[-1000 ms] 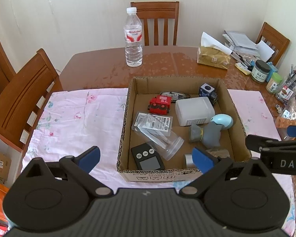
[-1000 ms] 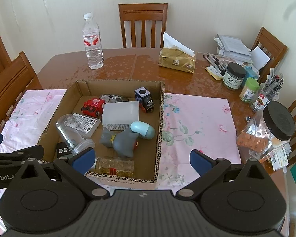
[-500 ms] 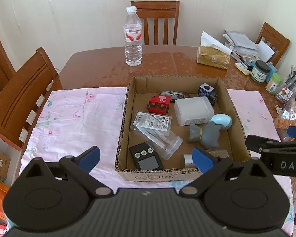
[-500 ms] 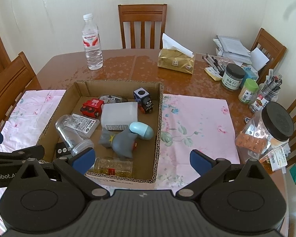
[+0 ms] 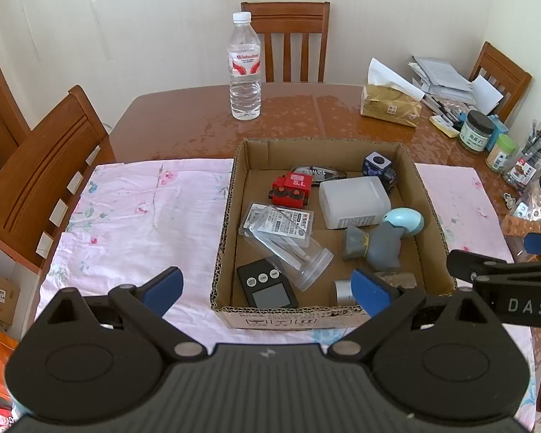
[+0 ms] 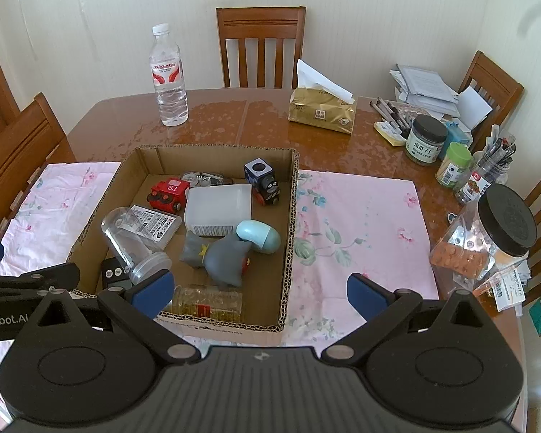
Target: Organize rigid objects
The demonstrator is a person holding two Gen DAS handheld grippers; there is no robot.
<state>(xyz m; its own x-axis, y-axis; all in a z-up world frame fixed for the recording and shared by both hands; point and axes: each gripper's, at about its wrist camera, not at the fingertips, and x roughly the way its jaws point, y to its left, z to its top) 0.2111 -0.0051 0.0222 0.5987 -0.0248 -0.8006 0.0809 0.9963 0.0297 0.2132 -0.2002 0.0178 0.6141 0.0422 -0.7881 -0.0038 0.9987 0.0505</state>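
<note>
An open cardboard box [image 5: 231, 195] [image 6: 290, 216] stands on a pink floral cloth. It holds a red toy train [image 5: 290, 189] [image 6: 167, 195], a white plastic container [image 5: 353, 202] [image 6: 218, 209], a clear tumbler [image 5: 288, 249] [image 6: 133, 245], a grey shark toy [image 5: 378, 247] [image 6: 220, 258], a pale blue egg [image 5: 405, 220] [image 6: 259, 234], a dark blue cube train [image 5: 378, 166] [image 6: 261, 180], a black timer [image 5: 267, 288] and a small glass jar [image 6: 207, 301]. My left gripper [image 5: 267, 288] is open and empty above the box's near edge. My right gripper [image 6: 258, 292] is open and empty above the box's near right corner.
A water bottle [image 5: 245, 68] [image 6: 167, 75] and a gold tissue pack [image 5: 389, 103] [image 6: 321, 106] stand behind the box. Jars, pens and papers [image 6: 432, 108] crowd the table's right side, with a black-lidded jar [image 6: 487, 238] nearest. Wooden chairs [image 5: 39, 176] ring the table.
Both grippers have drawn back slightly from the box; both stay open and empty. Nothing in the box has moved.
</note>
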